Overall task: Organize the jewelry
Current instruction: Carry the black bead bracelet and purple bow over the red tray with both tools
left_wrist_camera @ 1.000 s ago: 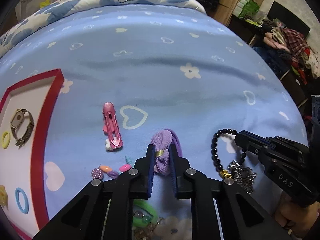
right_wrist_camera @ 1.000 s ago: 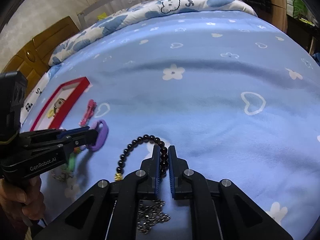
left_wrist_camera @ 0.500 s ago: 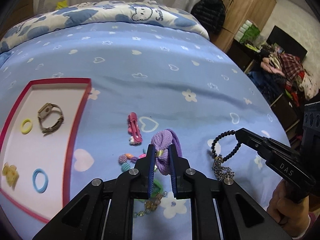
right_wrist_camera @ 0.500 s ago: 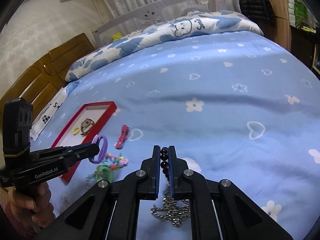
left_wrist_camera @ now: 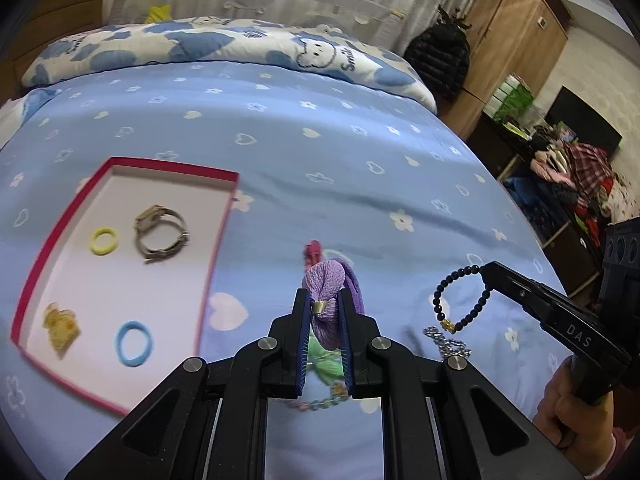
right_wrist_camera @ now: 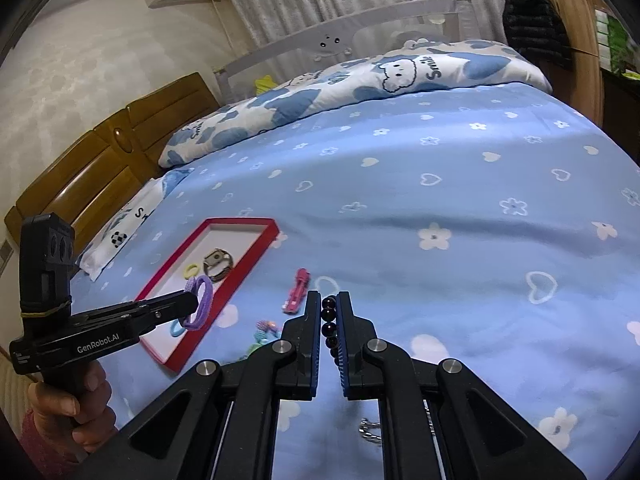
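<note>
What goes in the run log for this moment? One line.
left gripper: shut on purple scrunchie | right gripper: shut on black bead bracelet | red tray: neither item placed

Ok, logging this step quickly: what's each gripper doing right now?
Left gripper: shut on the purple scrunchie.
Right gripper: shut on the black bead bracelet.

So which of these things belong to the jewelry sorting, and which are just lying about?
Part of the job:
purple scrunchie in left tongs
black bead bracelet in right tongs
red tray
pink hair clip on the bed

Just lying about:
black jacket
clothes pile
</note>
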Available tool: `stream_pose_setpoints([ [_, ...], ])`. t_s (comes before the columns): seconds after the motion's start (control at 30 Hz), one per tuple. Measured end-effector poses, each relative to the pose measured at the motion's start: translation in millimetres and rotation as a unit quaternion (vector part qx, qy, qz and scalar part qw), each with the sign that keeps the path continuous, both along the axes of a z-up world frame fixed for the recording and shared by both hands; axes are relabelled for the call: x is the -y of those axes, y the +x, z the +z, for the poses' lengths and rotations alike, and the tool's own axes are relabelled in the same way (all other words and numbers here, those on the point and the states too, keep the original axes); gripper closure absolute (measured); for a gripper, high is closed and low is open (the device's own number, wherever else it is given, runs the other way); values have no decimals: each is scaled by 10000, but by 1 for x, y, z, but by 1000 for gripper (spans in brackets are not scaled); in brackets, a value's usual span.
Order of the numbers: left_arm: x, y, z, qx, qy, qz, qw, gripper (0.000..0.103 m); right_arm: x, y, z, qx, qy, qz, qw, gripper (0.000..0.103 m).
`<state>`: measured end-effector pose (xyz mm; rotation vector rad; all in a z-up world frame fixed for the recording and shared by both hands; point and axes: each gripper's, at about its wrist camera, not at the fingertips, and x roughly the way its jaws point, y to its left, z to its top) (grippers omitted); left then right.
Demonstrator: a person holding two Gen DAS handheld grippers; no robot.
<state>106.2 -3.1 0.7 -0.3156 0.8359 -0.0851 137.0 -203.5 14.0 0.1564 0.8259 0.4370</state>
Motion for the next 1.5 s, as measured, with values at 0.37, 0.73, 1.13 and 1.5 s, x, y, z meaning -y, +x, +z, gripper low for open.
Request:
stream_pose_setpoints([
  [0.37, -66, -34, 8, 16, -84, 717, 9974, 91, -60, 11, -5, -109, 195, 605, 9979, 96],
  [0.73, -124, -39, 6, -55, -36, 1370, 9905, 91, -145, 29, -8, -195, 520, 1211, 9911, 96],
  [1.13, -152, 1, -17, -332, -143, 1592, 9866, 91, -218, 56, -29, -494, 748, 1554, 9838, 96],
  [1.5, -170, 36, -55, -683, -215, 1697, 9829, 91, -225, 76, -66, -864, 477, 1403, 9852, 96],
])
